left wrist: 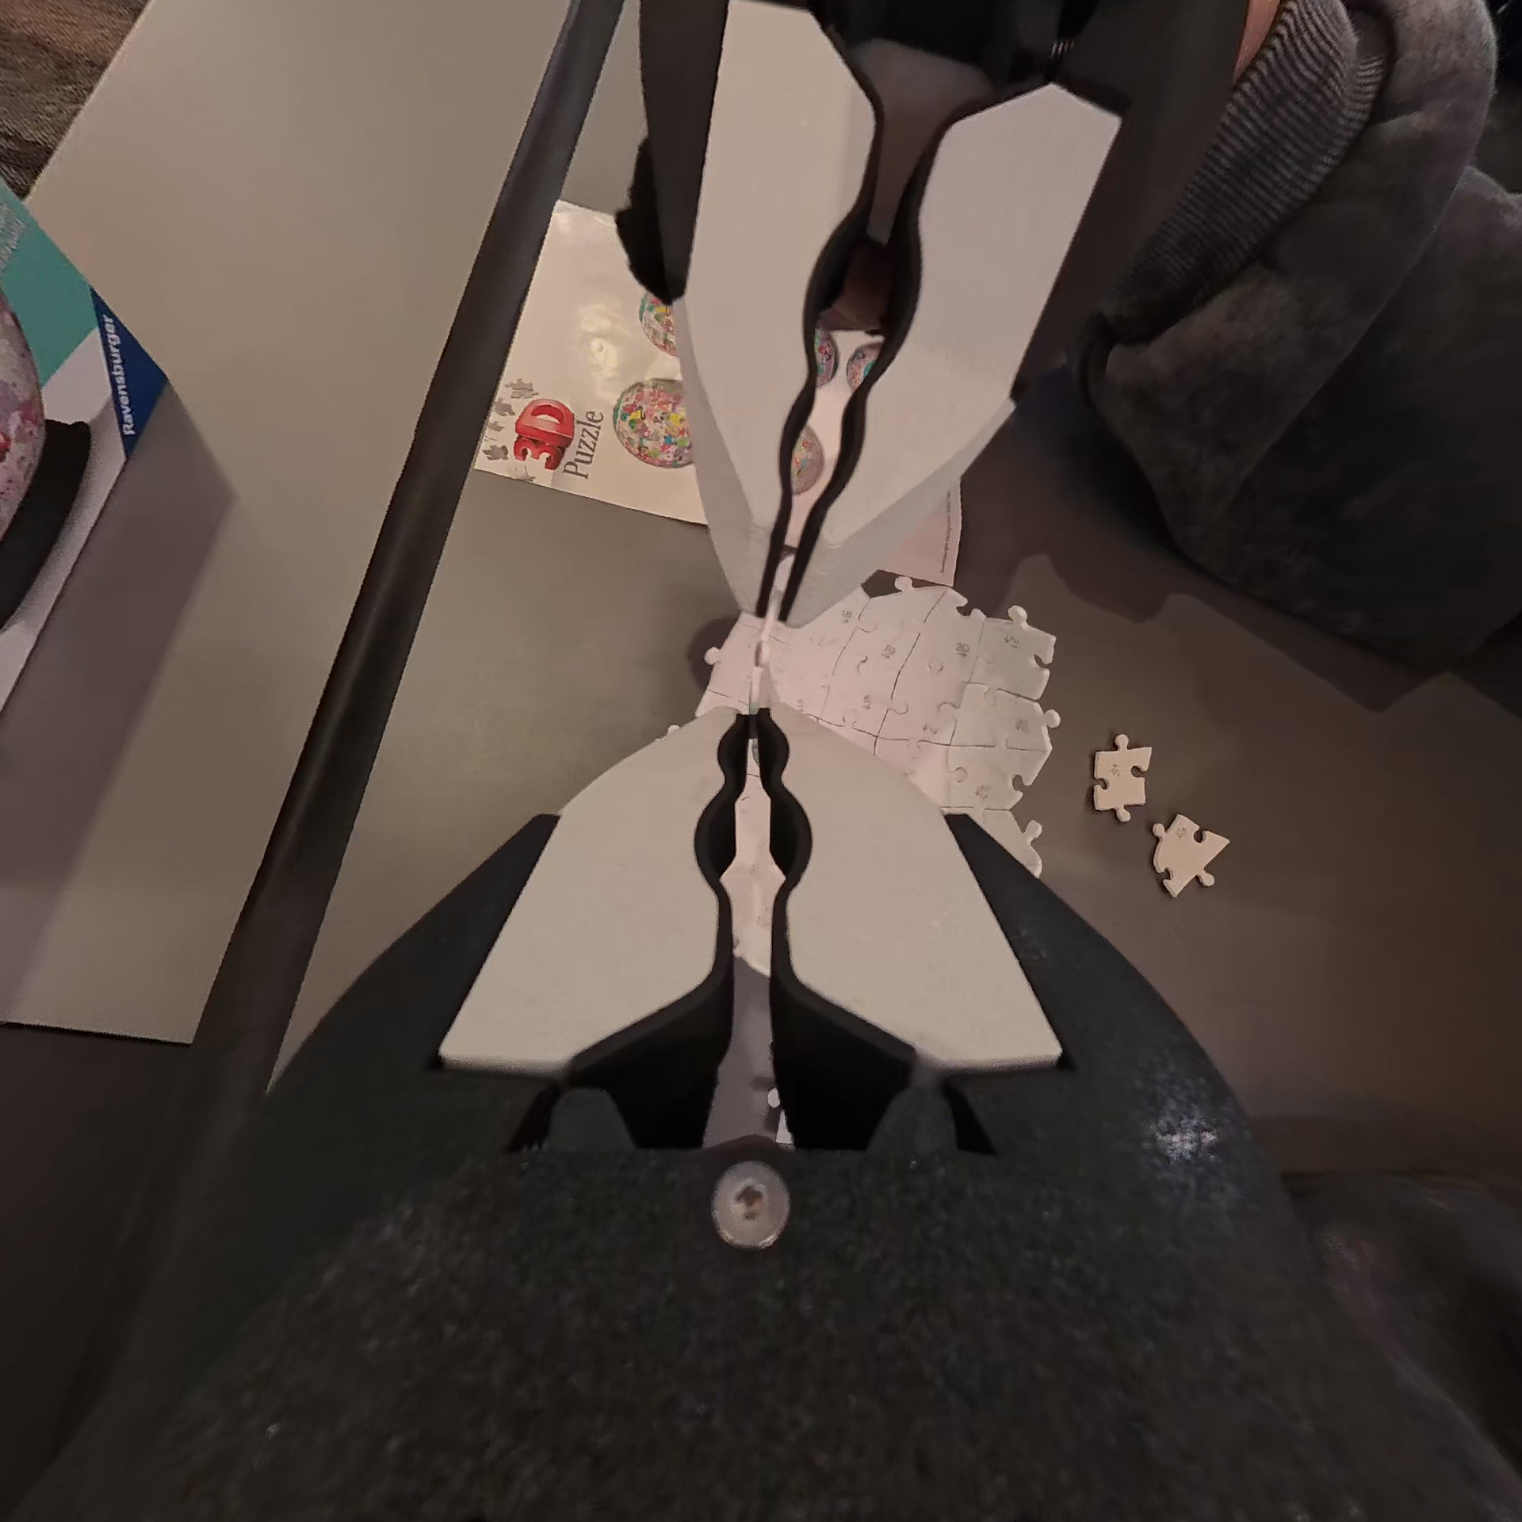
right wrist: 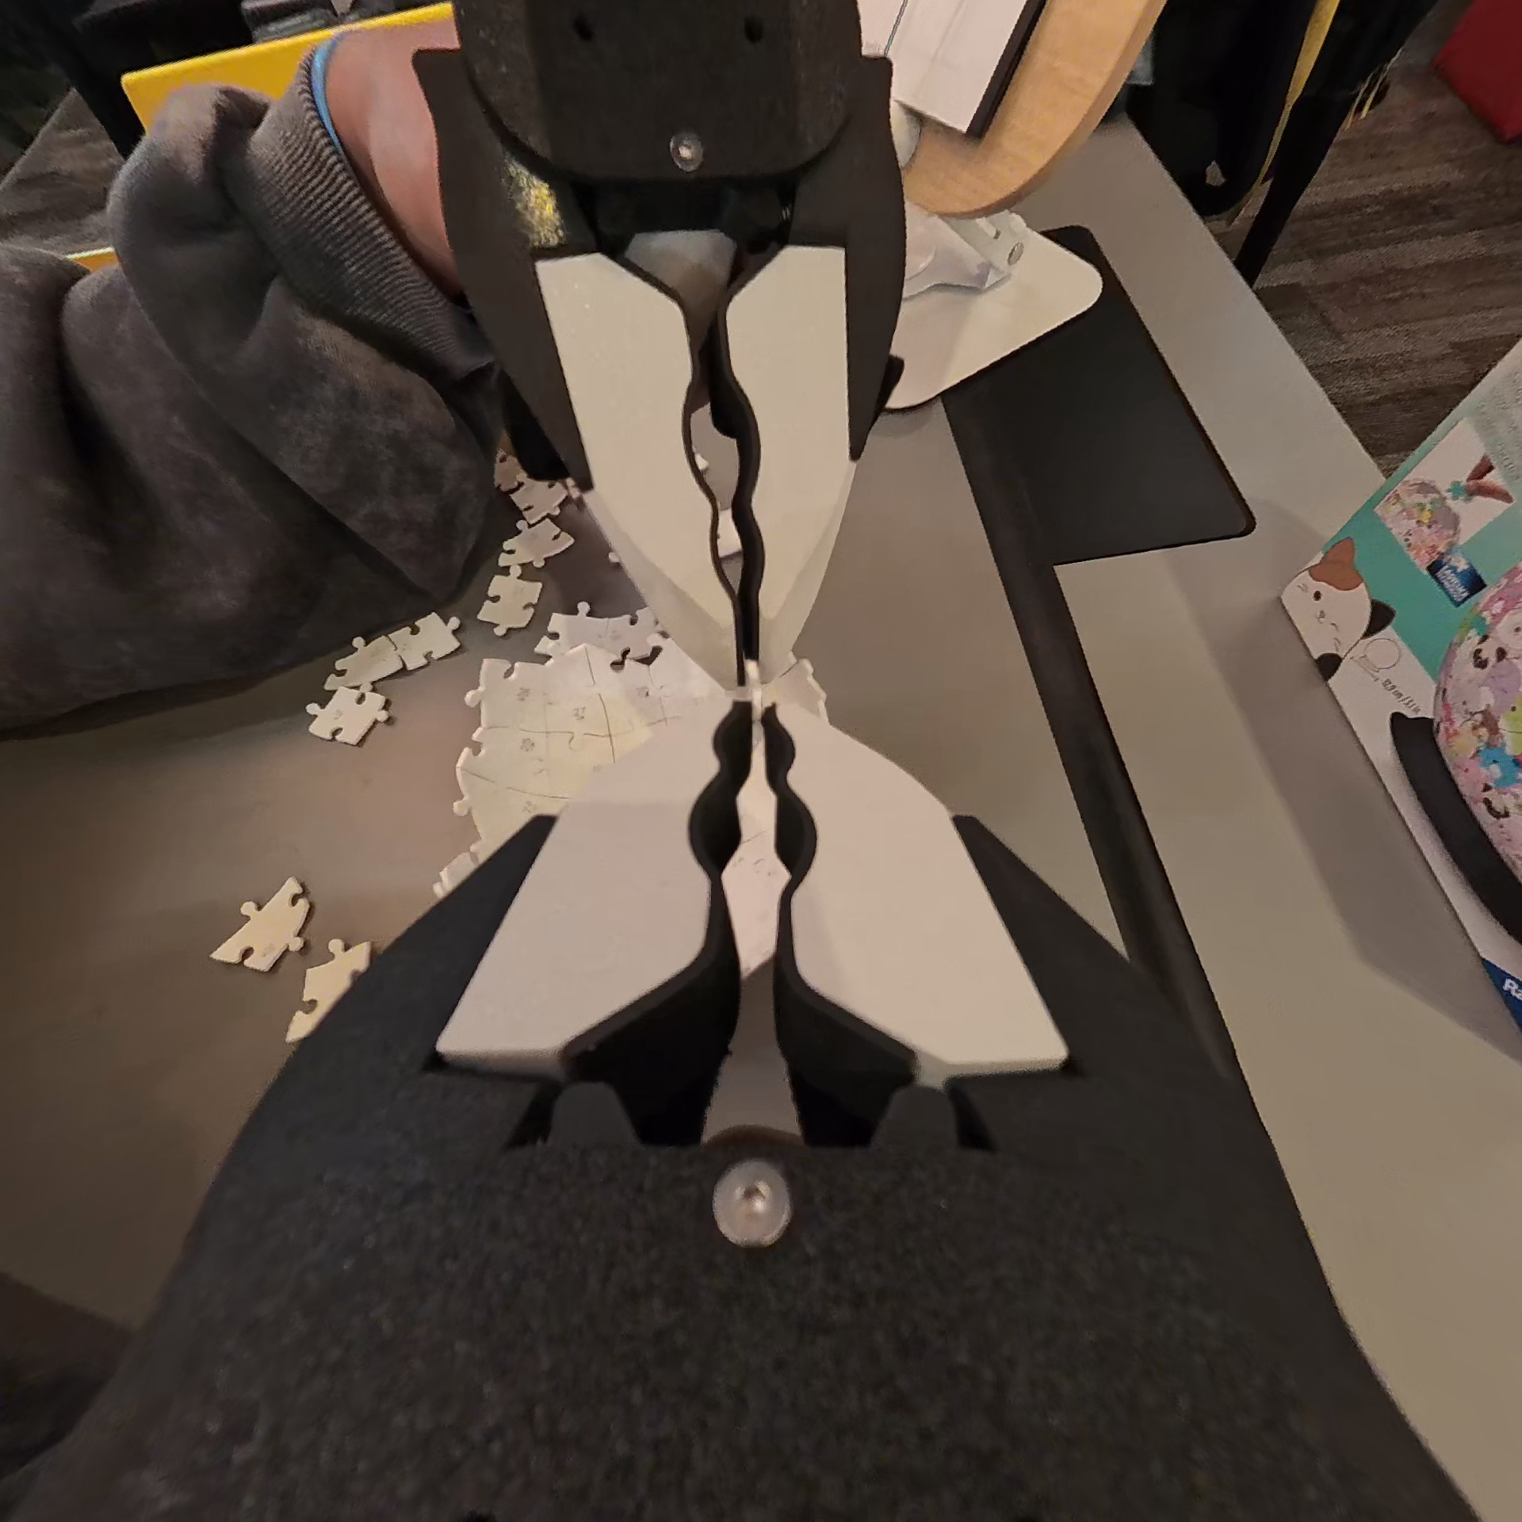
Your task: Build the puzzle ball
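The assembled puzzle section [left wrist: 947,700], white backs up, sits over the grey table, and it also shows in the right wrist view [right wrist: 560,725]. My left gripper [left wrist: 756,723] and my right gripper [right wrist: 751,718] meet tip to tip at its edge. Both are shut on a thin white puzzle edge [left wrist: 762,659] seen end-on. I cannot tell whether that edge is a separate piece or part of the section. The right gripper [left wrist: 772,613] comes in from above in the left wrist view. The left gripper [right wrist: 745,659] comes in from above in the right wrist view.
Loose pieces [left wrist: 1122,774] lie right of the section, and several more loose pieces [right wrist: 354,708] lie near a grey sleeve [right wrist: 206,412]. The puzzle box [right wrist: 1416,700] and a black bar [left wrist: 395,535] flank the work spot. An instruction sheet [left wrist: 576,395] lies behind. Both grippers' tips are close together, under 4 cm apart.
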Available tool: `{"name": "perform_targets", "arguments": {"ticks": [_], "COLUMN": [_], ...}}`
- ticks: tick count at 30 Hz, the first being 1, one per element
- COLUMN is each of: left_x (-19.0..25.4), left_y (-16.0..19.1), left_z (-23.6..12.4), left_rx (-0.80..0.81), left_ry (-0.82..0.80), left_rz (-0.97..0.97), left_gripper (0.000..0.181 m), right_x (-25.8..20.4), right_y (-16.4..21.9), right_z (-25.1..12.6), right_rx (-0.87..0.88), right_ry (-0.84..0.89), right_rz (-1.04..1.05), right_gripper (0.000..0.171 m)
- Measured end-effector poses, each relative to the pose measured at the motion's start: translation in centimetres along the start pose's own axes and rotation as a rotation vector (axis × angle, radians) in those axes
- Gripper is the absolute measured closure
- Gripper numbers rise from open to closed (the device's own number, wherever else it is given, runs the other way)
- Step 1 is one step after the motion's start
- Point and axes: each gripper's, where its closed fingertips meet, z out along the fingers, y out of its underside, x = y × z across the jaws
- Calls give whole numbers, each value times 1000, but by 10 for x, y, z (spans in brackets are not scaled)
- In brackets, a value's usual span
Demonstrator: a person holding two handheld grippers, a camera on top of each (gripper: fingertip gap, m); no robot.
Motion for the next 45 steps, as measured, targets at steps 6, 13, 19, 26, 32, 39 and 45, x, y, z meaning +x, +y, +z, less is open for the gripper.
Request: {"name": "perform_targets", "arguments": {"ticks": [6,13,19,26,32,39,45], "left_x": [-6,-25,-33,-27,-27,-25,-24], "left_y": [1,21,31,32,35,29,32], "left_z": [1,-24,-23,-6,5,5,13], "left_rx": [-1,-41,-33,-72,-117,-94,-151], "left_ry": [-33,-129,-100,-67,-74,-61,-37], "left_rz": [-8,-67,-132,-113,-91,-70,-56], "left_gripper": [179,153,149,149,149,149,150], "right_x": [8,21,25,25,26,28,30], "right_y": [8,32,48,45,46,47,47], "right_z": [1,18,23,23,23,25,26], "right_rx": [-65,-352,-480,-488,-494,-504,-510], "right_ry": [38,18,83,119,120,127,128], "right_rz": [-19,15,-14,-33,-31,-44,-46], "right_gripper": [169,169,169,169,169,169,169]}}
